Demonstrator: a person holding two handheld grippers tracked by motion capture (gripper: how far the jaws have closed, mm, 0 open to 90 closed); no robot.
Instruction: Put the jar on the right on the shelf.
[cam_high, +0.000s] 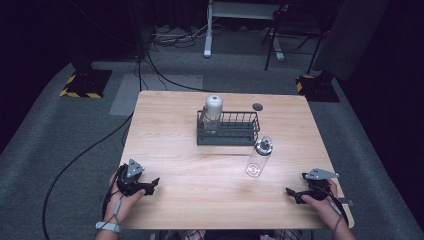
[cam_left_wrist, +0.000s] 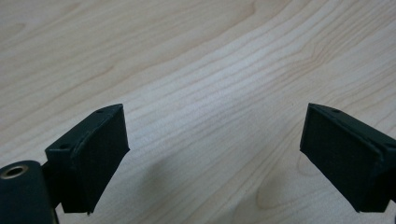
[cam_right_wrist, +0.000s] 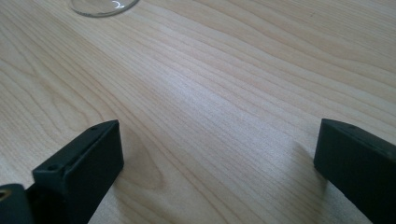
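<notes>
Bottle (cam_high: 259, 156) lying mid-table, apart from right gripper (cam_high: 295, 194), jaws spread

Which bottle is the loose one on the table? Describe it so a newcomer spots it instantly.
Start at the dark wire basket in the middle of the wooden table. Just off its right front corner lies a clear bottle, on its side on the bare wood. The other bottle, white-capped, stands upright inside the basket's left end; this one is outside it, tipped over, with a grey cap.
</notes>
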